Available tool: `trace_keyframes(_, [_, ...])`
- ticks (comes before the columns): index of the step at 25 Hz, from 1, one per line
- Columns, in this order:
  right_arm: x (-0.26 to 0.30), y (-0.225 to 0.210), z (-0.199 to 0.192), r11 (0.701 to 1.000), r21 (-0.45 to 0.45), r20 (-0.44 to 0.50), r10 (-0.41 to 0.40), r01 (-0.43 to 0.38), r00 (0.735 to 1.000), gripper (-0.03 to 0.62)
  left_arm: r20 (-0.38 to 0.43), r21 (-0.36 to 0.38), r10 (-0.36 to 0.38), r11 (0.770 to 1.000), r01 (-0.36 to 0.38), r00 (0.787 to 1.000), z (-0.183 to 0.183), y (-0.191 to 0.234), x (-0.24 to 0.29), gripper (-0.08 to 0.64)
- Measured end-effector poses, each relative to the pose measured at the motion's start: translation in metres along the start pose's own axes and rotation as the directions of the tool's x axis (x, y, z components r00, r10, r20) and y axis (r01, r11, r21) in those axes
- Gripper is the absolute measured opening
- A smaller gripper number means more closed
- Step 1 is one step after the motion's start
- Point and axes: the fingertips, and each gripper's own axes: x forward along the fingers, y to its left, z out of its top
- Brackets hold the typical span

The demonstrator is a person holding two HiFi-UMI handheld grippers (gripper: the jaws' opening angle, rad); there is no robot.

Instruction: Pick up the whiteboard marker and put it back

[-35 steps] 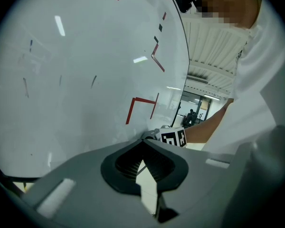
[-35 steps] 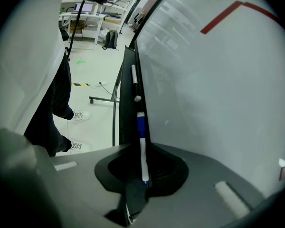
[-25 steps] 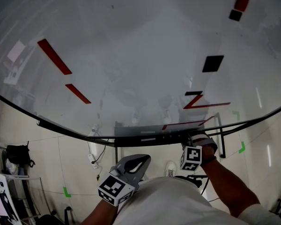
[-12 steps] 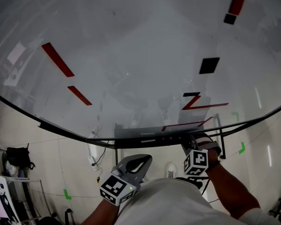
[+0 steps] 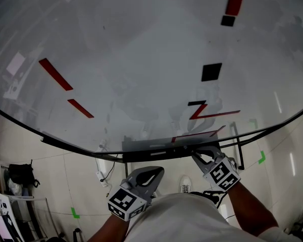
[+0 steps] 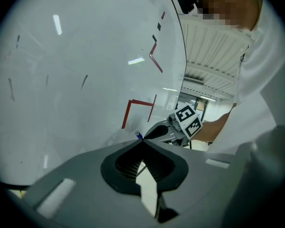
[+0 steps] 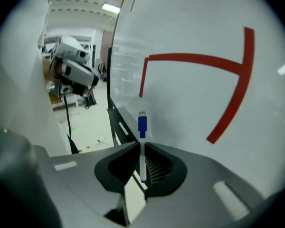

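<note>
Blue-capped whiteboard marker (image 7: 142, 127): white barrel, upright at lower centre of my right gripper view.
Right gripper (image 7: 142, 147): clamped on the barrel, cap sticking out past my jaws.
Left gripper (image 6: 143, 140): jaws together, nothing between.
Around: whiteboard (image 7: 194, 99) with red lines (image 7: 199, 58) just behind; tray (image 5: 156, 146) at its lower edge.

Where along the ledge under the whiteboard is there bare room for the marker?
The ledge looks mostly bare from its left end to the right gripper; a pale patch mid-ledge is unclear. The right end is crowded by that gripper, shut on the whiteboard marker. The left gripper hangs below, shut, empty.
</note>
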Motion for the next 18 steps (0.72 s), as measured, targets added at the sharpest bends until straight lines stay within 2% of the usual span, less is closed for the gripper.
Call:
trace_keyframes(2, [-0.008,0.004,0.009,0.986,0.151,0.101,0.057,-0.072,0.993,0.035,0.000,0.003,-0.001,1.000,0.001,1.000,0.001,0.000,0.000,0.017])
trace_keyframes(4, [-0.013,0.004,0.014,0.946,0.294,0.185,0.087,-0.139,0.979,0.035,-0.001,0.005,-0.001,1.000,0.001,1.000,0.001,0.001,0.001,0.017])
trace_keyframes(6, [-0.016,0.003,0.015,0.913,0.369,0.229,0.092,-0.174,0.969,0.035,-0.002,0.006,-0.003,1.000,0.003,1.000,0.002,0.001,0.002,0.017])
trace_keyframes(10, [-0.021,0.006,0.021,0.888,0.410,0.276,0.099,-0.211,0.956,0.035,-0.005,0.008,-0.012,1.000,0.012,1.000,0.003,-0.001,0.003,0.017])
trace_keyframes(18, [-0.042,0.009,0.043,0.823,0.476,0.392,0.117,-0.310,0.913,0.035,0.024,-0.002,-0.036,0.999,0.036,0.999,0.008,-0.005,0.007,0.017])
